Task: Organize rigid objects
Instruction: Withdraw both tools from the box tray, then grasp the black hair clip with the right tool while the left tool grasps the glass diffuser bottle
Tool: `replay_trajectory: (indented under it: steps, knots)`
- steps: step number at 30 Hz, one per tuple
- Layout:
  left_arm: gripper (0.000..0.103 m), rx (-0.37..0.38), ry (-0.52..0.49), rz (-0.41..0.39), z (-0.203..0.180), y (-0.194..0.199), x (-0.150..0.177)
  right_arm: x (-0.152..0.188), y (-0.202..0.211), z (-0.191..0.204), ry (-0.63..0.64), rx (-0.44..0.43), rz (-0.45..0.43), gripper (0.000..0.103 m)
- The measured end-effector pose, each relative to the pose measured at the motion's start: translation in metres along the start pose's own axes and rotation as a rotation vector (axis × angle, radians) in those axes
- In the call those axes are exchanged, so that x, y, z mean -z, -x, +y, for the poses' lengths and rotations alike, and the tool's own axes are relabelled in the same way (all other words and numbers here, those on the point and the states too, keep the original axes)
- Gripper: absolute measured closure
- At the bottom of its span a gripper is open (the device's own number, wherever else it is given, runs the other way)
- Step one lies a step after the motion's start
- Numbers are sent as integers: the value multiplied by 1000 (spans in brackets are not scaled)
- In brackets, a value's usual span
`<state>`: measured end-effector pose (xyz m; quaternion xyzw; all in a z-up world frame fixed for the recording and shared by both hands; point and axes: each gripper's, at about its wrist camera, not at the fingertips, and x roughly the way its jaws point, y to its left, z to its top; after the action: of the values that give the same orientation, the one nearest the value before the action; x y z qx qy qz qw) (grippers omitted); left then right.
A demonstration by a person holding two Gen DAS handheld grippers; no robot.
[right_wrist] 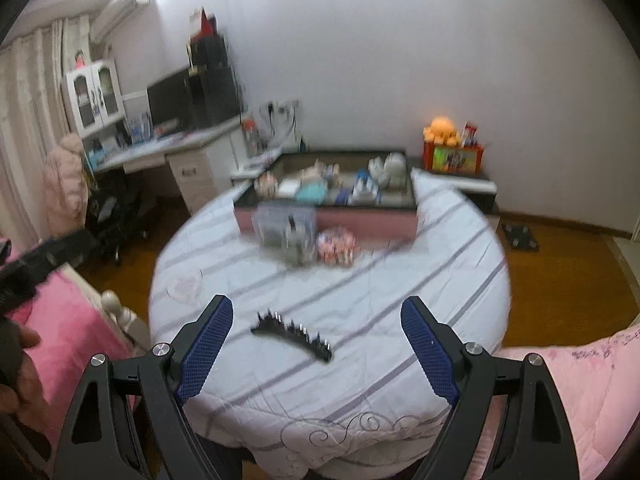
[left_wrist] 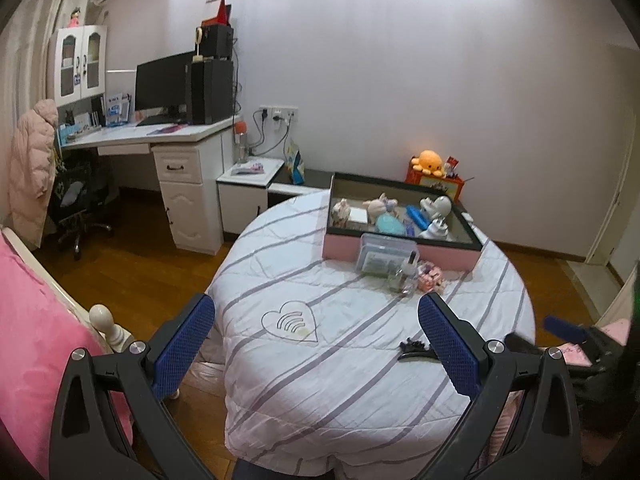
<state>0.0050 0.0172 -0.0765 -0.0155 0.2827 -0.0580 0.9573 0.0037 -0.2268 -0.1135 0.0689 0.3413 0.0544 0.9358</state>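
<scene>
Between my right hand-held gripper (right_wrist: 316, 322) pads, on the quilted cover of the round tabletop (right_wrist: 420, 272), lies a black hair clip (right_wrist: 291, 334); the jaws are spread wide and hold nothing, clip not touched. My left hand-held gripper (left_wrist: 316, 320) is spread the same way, empty, hanging over bare cover near the stitched heart (left_wrist: 291, 321). Pads on both are blue, rubbery, with a fine grid texture, on black plastic arms.

Clip: long, curved, hard plastic, a row of short teeth along one edge, looks thin and low, so I judge a flat pinch across its width is needed.

Progress, my read: mostly undone on the near side. The pink-walled tray (left_wrist: 340, 248) with a dark rim sits at the far edge of the tabletop and already holds a mix: soft plush toys, a white box, a teal oval case, a blue case, white glossy figures. Touching its front wall stands a clear plastic lidded box (left_wrist: 386, 254); just in front, a small glass bottle (left_wrist: 406, 276) with dark cap and a pink patterned packet (left_wrist: 430, 276), too blurred to identify. Those, plus the clip, look left to sort.

Cover: white cotton, grey stripes, soft and wrinkled.
</scene>
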Motion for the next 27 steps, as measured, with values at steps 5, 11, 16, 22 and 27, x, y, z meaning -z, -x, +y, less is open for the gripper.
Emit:
replay_trajectory:
  steps: [5, 11, 16, 22, 27]
  knots:
    - [0, -7, -1, 54, 1, -26, 8, 17, -49, 2, 42, -10, 125, 16]
    - [0, -26, -2, 110, 2, -55, 18, 24, -89, 4, 95, -6, 193, 16]
    - [0, -39, 2, 153, 5, -77, 24, 24, -110, 1, 76, -40, 217, 16]
    - [0, -40, -5, 191, 1, -96, 30, 25, -121, 14, 165, -27, 197, 36]
    - [0, -33, -11, 212, -5, -107, 32, 22, -120, 17, 212, -46, 169, 85]
